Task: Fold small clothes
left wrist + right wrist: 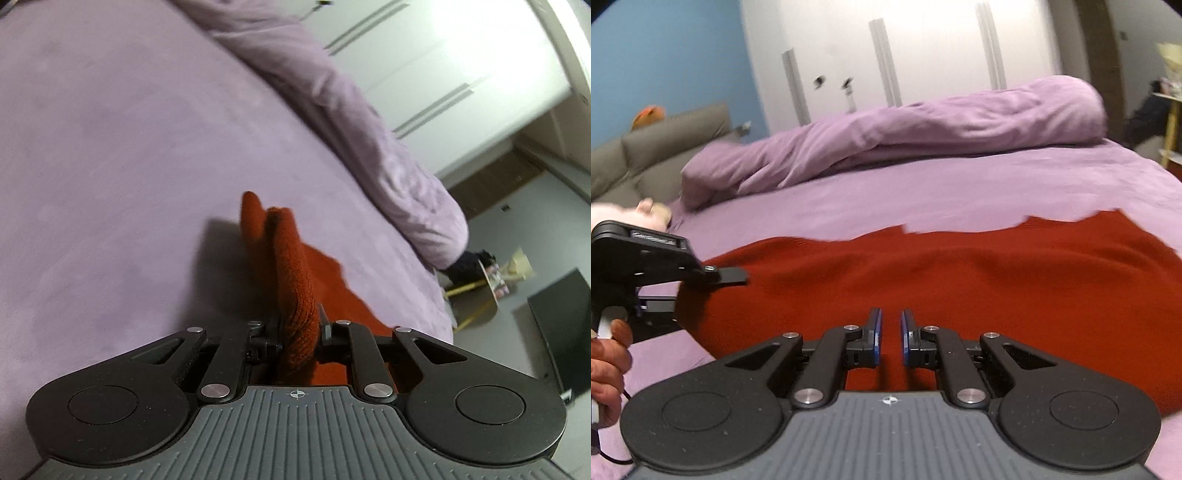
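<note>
The left gripper [300,328] is clamped on a raised ridge of the red knit garment [960,280], which runs away from its jaws toward the far side. The right gripper [889,332] sits low over the near hem, jaws drawn narrow with a slit showing and no cloth visibly between them. The garment lies flat on the purple bed [923,199], long axis left to right. Only the left corner is held, so the right probably needs its own hold.
</note>
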The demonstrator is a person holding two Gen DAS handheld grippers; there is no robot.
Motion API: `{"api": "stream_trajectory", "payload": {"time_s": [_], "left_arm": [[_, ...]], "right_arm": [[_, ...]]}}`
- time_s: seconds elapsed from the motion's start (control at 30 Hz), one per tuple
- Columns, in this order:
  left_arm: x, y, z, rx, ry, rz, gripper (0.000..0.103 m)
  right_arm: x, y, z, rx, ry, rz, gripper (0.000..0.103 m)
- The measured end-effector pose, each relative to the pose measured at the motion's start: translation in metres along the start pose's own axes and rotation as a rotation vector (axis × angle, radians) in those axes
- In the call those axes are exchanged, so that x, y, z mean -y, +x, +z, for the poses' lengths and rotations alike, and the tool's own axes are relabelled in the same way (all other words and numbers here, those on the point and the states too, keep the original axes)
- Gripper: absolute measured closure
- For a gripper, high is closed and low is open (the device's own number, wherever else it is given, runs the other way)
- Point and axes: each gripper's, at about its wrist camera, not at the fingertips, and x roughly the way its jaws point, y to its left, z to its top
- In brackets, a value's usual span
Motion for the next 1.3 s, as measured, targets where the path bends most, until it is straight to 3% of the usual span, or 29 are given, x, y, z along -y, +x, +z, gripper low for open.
{"api": "stream_trajectory", "payload": {"time_s": [0.13,0.27,0.4,0.5,0.57,0.63,0.73,0.8,0.87,0.93,1.0,1.1,1.2,1.3], "left_arm": [[0.052,-0.002,-0.011,-0.002,0.148,-0.045,0.088],[0.108,0.012,-0.046,-0.039,0.352,-0.079,0.088],[0.137,0.047,-0.097,-0.145,0.49,-0.095,0.093],[0.14,0.073,-0.129,-0.202,0.568,-0.004,0.093],[0.132,0.082,-0.14,-0.229,0.573,0.035,0.092],[0.126,0.071,-0.142,-0.219,0.566,0.003,0.089],[0.12,0.04,-0.137,-0.238,0.53,-0.067,0.075],[0.11,0.013,-0.134,-0.218,0.491,-0.122,0.061],[0.1,-0.009,-0.129,-0.189,0.466,-0.114,0.059],[0.087,-0.025,-0.119,-0.135,0.426,-0.076,0.052],[0.075,-0.032,-0.109,-0.072,0.401,0.021,0.05],[0.063,-0.027,-0.098,-0.043,0.406,0.144,0.049],[0.052,-0.018,-0.094,-0.049,0.383,0.164,0.047],[0.049,0.001,-0.098,-0.108,0.387,0.145,0.046]], "right_arm": [[0.037,-0.024,0.003,0.037,0.112,-0.044,0.093],[0.068,-0.046,0.005,0.089,0.171,-0.095,0.093],[0.097,-0.062,0.003,0.11,0.22,-0.138,0.093],[0.113,-0.066,0.002,0.092,0.232,-0.163,0.093],[0.121,-0.07,-0.001,0.073,0.239,-0.169,0.092],[0.125,-0.073,-0.003,0.062,0.241,-0.156,0.092],[0.125,-0.071,0.002,0.043,0.221,-0.12,0.091],[0.115,-0.065,0.008,0.031,0.21,-0.081,0.09],[0.101,-0.057,0.015,0.023,0.196,-0.031,0.09],[0.087,-0.045,0.022,-0.003,0.181,0.033,0.084],[0.072,-0.031,0.025,-0.027,0.176,0.103,0.083],[0.057,-0.009,0.018,-0.104,0.152,0.14,0.083],[0.058,0.022,-0.005,-0.263,0.074,0.041,0.087],[0.072,0.014,-0.004,-0.239,0.141,0.079,0.091]]}}
